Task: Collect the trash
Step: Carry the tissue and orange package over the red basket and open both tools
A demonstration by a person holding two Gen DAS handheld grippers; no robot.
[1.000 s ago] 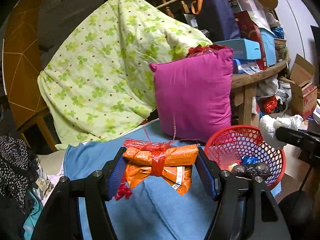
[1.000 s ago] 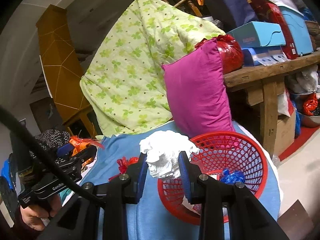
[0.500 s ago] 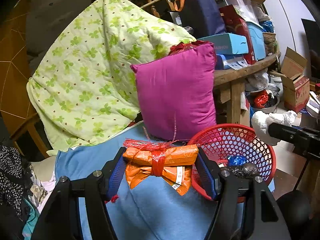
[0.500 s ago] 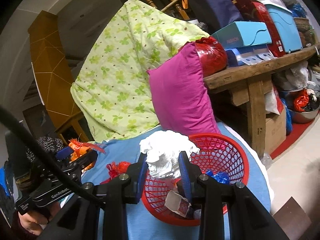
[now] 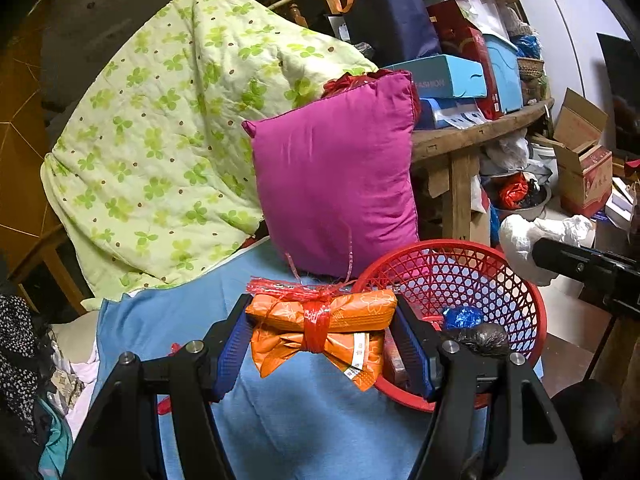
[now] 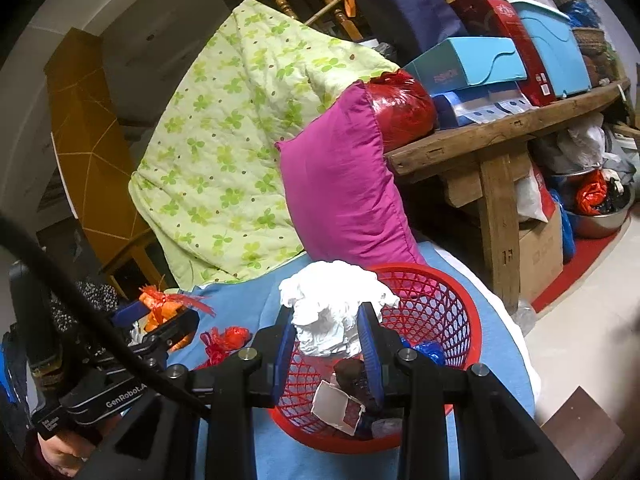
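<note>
My left gripper (image 5: 320,338) is shut on an orange packet tied with red string (image 5: 320,322), held above the blue cloth just left of the red mesh basket (image 5: 500,280). My right gripper (image 6: 326,334) is shut on a crumpled white wad of paper (image 6: 332,300), held over the red basket (image 6: 448,308). The basket holds a blue wrapper (image 5: 462,316), a dark lump (image 5: 478,338) and a torn white-and-red carton (image 6: 338,406). A small red wrapper (image 6: 224,340) lies on the blue cloth left of the basket. The left gripper also shows in the right wrist view (image 6: 160,312).
A magenta pillow (image 5: 336,176) leans right behind the basket, beside a green clover quilt (image 5: 168,120) draped over a chair. A wooden table (image 6: 500,128) piled with boxes stands at right. Clothes (image 5: 24,340) lie at left.
Both grippers have moved closer to the red basket, each keeping its load. The right gripper with the white wad now hangs over the basket's inside.
</note>
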